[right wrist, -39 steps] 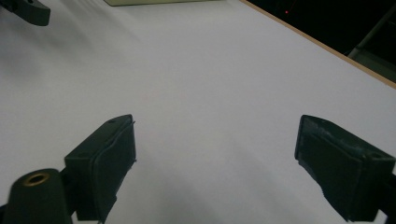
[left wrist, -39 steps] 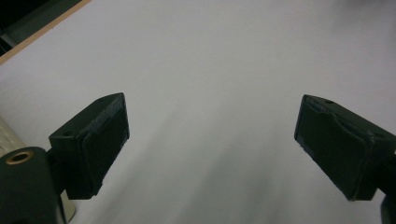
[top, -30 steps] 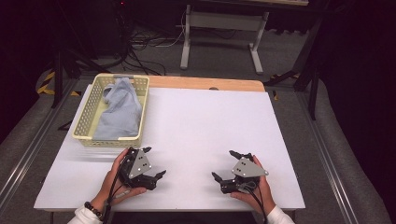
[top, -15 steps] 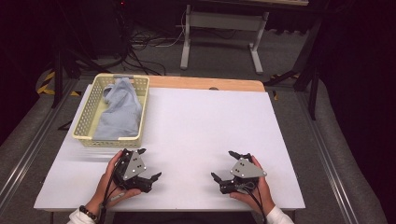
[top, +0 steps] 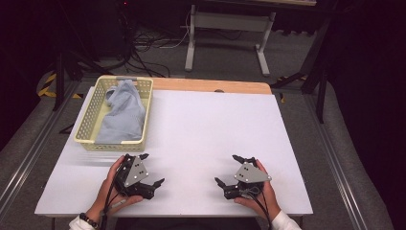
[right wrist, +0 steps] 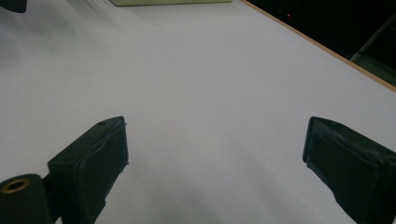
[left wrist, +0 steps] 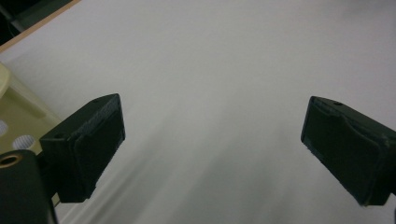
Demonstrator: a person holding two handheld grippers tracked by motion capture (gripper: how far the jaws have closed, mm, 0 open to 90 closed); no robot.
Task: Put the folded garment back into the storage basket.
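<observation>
My left gripper (top: 152,168) rests low over the white table top (top: 206,129) near its front edge, held in a hand, jaws spread wide with nothing between them. In the left gripper view the left gripper (left wrist: 212,154) has bare white surface between its two black pads. My right gripper (top: 226,168) sits level with it to the right, likewise open and holding nothing. In the right gripper view the right gripper (right wrist: 217,158) also faces bare table. A pale yellow perforated basket (top: 91,117) stands at the back left with a crumpled light blue-grey cloth (top: 122,112) inside.
The basket's front rim lies just beyond the left gripper, and a corner of the basket (left wrist: 14,107) shows at the edge of the left gripper view. A wooden strip (top: 210,86) borders the table's far side. Dark floor, cables and a metal stand (top: 225,33) lie beyond.
The left gripper has drifted slightly to the left. The right gripper has stayed in place, and both stay open.
</observation>
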